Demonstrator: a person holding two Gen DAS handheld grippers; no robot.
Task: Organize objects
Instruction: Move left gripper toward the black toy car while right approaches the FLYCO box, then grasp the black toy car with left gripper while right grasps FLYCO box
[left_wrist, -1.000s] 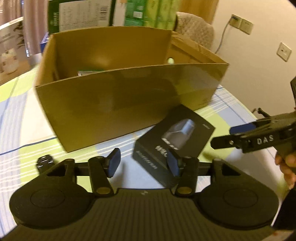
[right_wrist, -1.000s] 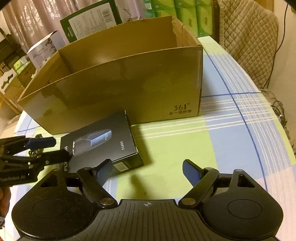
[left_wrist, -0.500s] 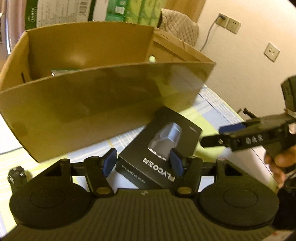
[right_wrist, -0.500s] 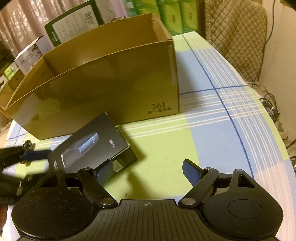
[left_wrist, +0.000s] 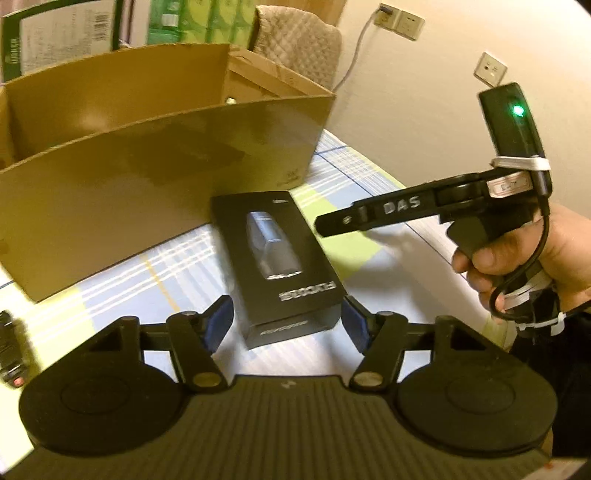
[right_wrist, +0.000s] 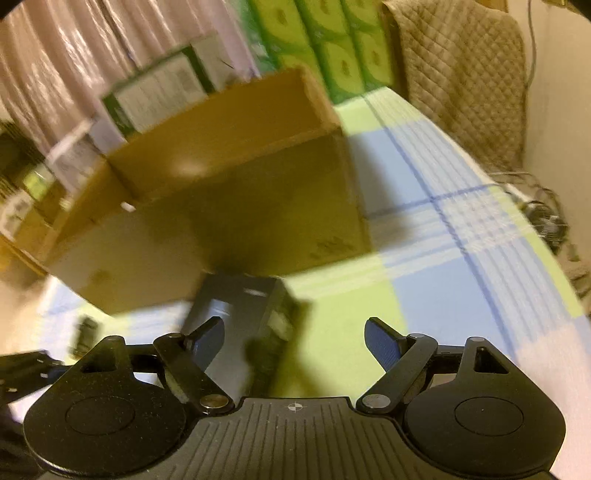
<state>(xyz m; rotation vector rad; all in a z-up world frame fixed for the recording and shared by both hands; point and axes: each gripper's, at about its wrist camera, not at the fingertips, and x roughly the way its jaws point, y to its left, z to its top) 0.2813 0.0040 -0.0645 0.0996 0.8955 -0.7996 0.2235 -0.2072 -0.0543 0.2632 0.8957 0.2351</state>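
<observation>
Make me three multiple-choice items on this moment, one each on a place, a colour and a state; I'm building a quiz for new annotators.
1. Where does the black product box lie?
A. inside the cardboard box
B. on the tablecloth in front of the cardboard box
C. on the chair

2. What colour is the light on the right gripper?
A. red
B. blue
C. green

3. How does the left gripper stand at the product box?
A. open, pads either side
C. shut, box lifted
B. shut, empty

Key: 1 B, it lies flat before the cardboard box. 2 C, a green dot glows. 3 A, gaps show beside both pads.
</observation>
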